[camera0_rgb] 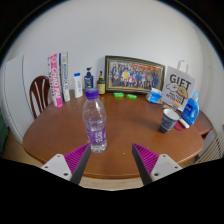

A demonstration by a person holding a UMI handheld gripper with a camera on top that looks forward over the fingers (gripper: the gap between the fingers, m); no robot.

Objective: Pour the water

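A clear water bottle [95, 122] with a purple label and a white cap stands upright on the round wooden table [125, 125]. It is just ahead of my left finger, a little left of the gap between the fingers. My gripper [111, 160] is open, its pink pads [72, 158] spread wide with nothing between them. A dark cup [169, 120] stands on the table to the right, beyond my right finger.
Along the wall at the back stand a framed photo [134, 74], small bottles [88, 79], books [56, 78] and a white gift bag [179, 86]. A blue bottle [191, 108] stands at the right. A wooden chair [38, 94] is behind the table on the left.
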